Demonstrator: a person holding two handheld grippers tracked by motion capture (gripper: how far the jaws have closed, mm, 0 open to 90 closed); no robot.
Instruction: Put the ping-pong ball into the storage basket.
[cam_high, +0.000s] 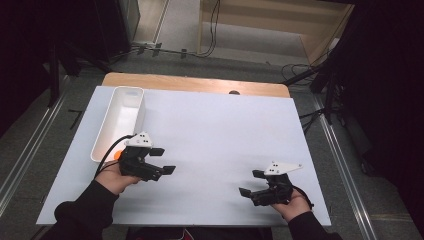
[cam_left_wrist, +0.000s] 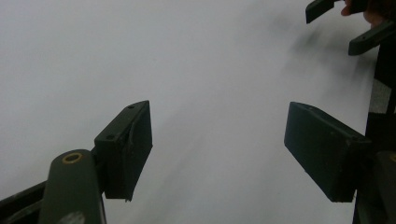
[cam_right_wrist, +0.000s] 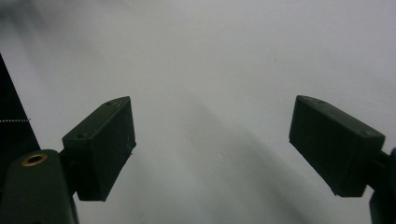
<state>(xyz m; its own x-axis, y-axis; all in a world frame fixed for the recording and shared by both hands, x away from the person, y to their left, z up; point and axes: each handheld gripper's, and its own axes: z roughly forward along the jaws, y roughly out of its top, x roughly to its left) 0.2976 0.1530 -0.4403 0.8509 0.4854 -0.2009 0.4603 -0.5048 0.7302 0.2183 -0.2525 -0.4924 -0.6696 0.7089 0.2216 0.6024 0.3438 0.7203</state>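
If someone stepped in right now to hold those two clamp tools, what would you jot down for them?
Left gripper: open, holding nothing, over the white table near the bin's near end.
Right gripper: open, holding nothing, over the table's near right part.
White bin: far left of the table, long side running away from the person; what shows of its inside looks empty.
A small orange thing peeks out beside the left gripper, by the bin's near end; too hidden to identify.
Done: nothing visibly placed. Left: probably pick up that orange thing.
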